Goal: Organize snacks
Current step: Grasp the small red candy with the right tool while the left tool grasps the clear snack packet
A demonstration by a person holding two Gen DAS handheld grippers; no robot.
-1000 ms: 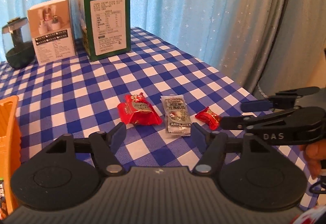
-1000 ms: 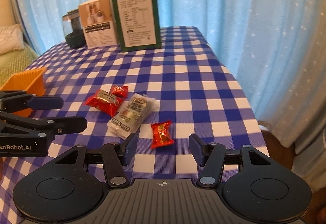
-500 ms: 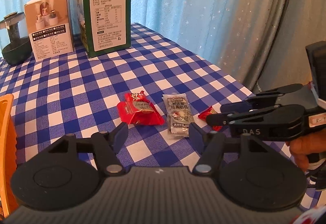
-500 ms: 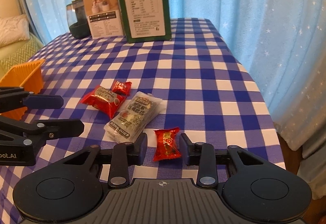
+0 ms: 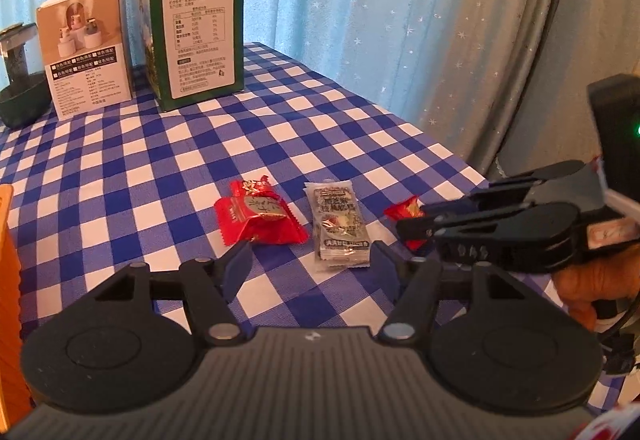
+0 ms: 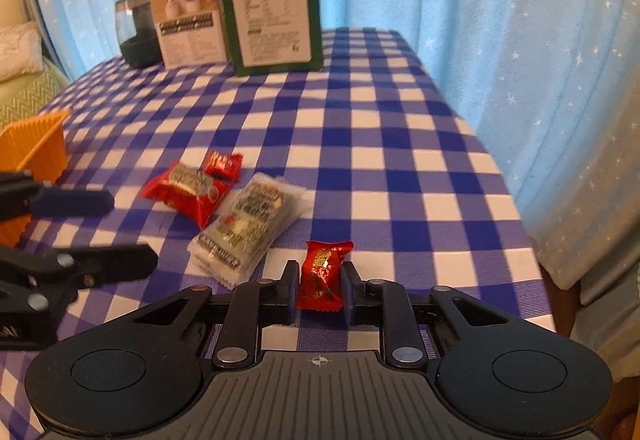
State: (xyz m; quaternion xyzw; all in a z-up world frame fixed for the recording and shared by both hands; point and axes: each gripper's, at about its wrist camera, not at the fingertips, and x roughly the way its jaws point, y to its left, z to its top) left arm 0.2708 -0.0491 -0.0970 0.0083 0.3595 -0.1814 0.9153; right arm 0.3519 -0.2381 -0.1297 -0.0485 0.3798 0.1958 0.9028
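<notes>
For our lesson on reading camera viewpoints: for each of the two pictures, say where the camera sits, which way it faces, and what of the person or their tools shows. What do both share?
Left wrist view: sits on the left gripper, looking forward and down over the blue-and-white checked tablecloth; shows its open fingers, the right gripper and a hand.
Right wrist view: sits on the right gripper, facing down the table; shows its fingers shut on a small red candy wrapper.
Shared: the tall green carton, the clear grey snack packet.
</notes>
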